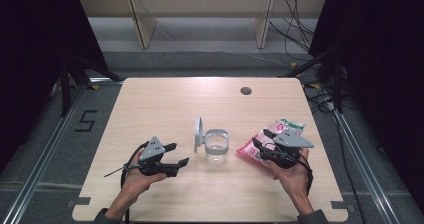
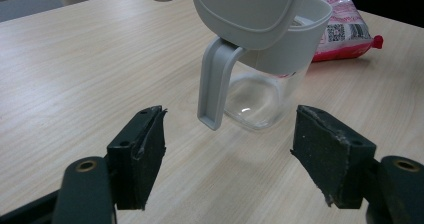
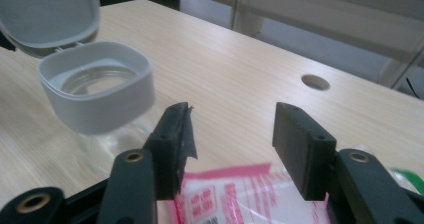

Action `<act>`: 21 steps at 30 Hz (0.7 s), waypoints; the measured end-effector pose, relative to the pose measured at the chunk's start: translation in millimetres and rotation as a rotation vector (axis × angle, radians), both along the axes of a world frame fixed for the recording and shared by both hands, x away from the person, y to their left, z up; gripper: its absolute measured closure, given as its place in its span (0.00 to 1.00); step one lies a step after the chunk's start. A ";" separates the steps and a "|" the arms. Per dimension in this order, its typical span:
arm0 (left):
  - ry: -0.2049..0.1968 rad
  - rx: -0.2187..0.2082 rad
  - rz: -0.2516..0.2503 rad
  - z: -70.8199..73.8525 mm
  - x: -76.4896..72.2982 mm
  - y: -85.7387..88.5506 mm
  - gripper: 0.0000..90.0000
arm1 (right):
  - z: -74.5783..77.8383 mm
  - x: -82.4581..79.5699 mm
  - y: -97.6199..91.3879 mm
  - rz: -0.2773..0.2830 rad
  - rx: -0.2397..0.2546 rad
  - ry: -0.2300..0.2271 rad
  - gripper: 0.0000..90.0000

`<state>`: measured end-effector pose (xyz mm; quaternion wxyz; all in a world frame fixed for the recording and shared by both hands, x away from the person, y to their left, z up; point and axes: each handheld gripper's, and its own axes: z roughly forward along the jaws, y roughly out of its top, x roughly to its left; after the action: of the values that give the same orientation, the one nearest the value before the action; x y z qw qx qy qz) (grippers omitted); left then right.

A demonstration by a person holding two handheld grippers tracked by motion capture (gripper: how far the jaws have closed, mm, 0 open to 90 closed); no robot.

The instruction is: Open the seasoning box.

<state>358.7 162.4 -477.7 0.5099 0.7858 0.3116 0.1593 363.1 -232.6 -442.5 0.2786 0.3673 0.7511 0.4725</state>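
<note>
Over the pink bag (image 1: 257, 145), right gripper (image 1: 262, 150) jaws spread, nothing pinched. Left gripper (image 1: 177, 154) spread near the open jar (image 1: 216, 145). Next, probably: lower and pinch the bag.

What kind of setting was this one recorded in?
Probably a lab recording booth, not a home: a bare wooden table fenced by black curtains, metal floor rails, and loose cables behind.

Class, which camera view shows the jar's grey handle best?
The left gripper view: the handle faces the camera, seen whole below the open lid. The high view shows it small; the right gripper view shows the jar's rim instead.
</note>
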 end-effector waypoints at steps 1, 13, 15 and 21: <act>-0.001 0.007 -0.005 -0.1 -0.6 0.6 0.31 | -0.3 -0.6 -3.6 -0.007 0.003 0.000 0.50; 0.015 -0.009 0.017 -0.5 -2.2 0.6 0.31 | -10.3 -8.2 -44.6 -0.188 0.025 0.031 0.33; 0.016 -0.008 0.010 -0.9 -1.4 0.3 0.31 | -11.1 -8.1 -47.5 -0.197 0.026 0.026 0.33; 0.009 0.005 0.001 -0.7 -1.2 -0.2 0.31 | -15.7 -8.5 -61.0 -0.251 0.025 0.036 0.29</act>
<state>357.5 162.2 -478.4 0.5067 0.7875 0.3139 0.1569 354.7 -293.6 -458.2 0.3175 0.4703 0.6982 0.4365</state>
